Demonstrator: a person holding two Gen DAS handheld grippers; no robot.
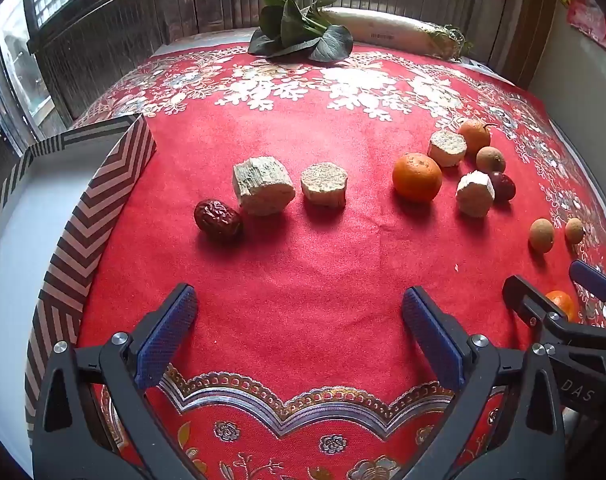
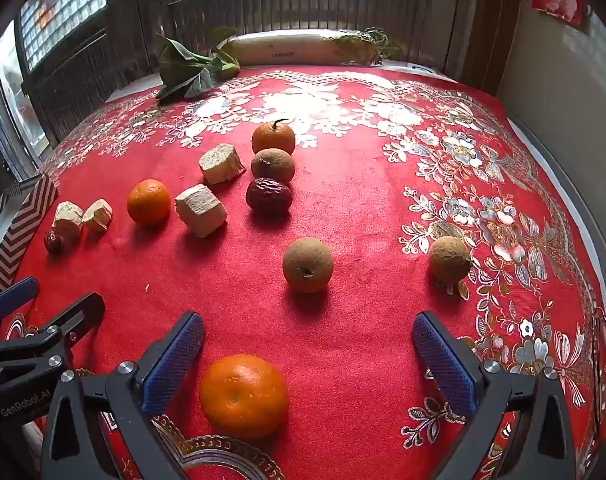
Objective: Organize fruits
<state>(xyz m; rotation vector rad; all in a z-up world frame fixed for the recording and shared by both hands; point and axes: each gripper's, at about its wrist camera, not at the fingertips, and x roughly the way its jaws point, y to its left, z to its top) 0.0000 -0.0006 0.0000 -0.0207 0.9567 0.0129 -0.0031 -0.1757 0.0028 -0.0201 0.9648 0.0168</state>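
Note:
Fruit lies scattered on a red embroidered tablecloth (image 1: 303,280). My left gripper (image 1: 299,308) stands open over bare cloth; ahead of it lie a red date (image 1: 218,219), two pale sugarcane chunks (image 1: 263,191) and a mandarin (image 1: 417,177). My right gripper (image 2: 307,334) is open too, with a mandarin (image 2: 244,396) lying between its fingers near the left pad (image 2: 175,360), which does not press it. Beyond it sit two brown longans (image 2: 307,265), a date (image 2: 268,196), another longan (image 2: 272,165) and a stemmed mandarin (image 2: 273,137). The right gripper also shows at the left wrist view's right edge.
A chevron-striped box (image 1: 103,200) with a white inside stands at the left table edge. Leafy greens (image 1: 299,28) and a long white radish (image 1: 387,30) lie at the far edge. A wall runs along the right side, slatted wooden panels behind.

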